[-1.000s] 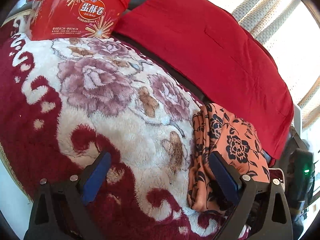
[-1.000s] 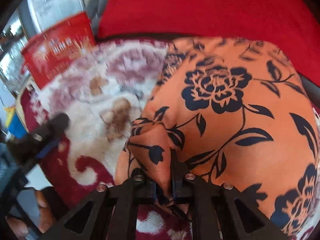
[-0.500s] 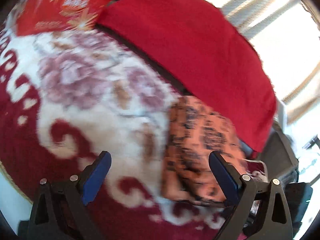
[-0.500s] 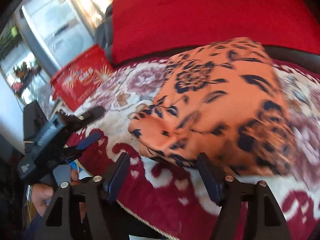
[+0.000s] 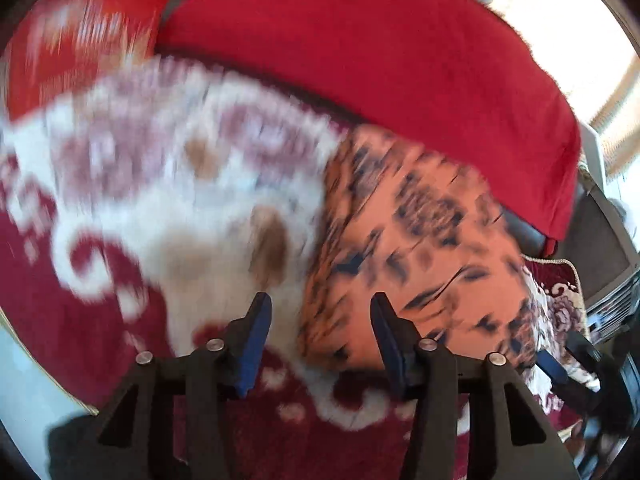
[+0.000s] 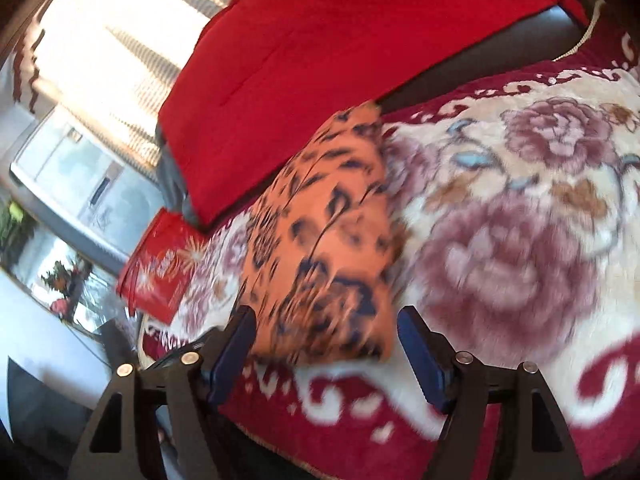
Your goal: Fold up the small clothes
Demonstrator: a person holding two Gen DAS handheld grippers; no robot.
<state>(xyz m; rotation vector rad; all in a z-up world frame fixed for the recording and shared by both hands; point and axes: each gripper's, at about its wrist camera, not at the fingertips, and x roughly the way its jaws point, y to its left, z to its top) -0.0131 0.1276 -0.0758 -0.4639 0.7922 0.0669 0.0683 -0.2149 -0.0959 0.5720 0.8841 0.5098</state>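
A folded orange garment with dark flower print (image 5: 420, 240) lies on the flowered blanket (image 5: 160, 208); it also shows in the right wrist view (image 6: 324, 256). My left gripper (image 5: 320, 320) is open and empty, its jaws narrower than before, at the garment's near left edge. My right gripper (image 6: 326, 340) is open and empty, just in front of the garment's near end. The right gripper's tips (image 5: 560, 360) show at the lower right of the left wrist view. Both views are blurred.
A red cloth (image 5: 380, 60) covers the sofa back behind the blanket (image 6: 520, 240). A red egg-roll box (image 5: 72, 40) stands at the far left, also in the right wrist view (image 6: 160, 268). A bright curtained window (image 6: 120, 32) lies beyond.
My right gripper let go of the garment, opened and drew back to the right. My left gripper swung right toward the garment and its jaws narrowed.
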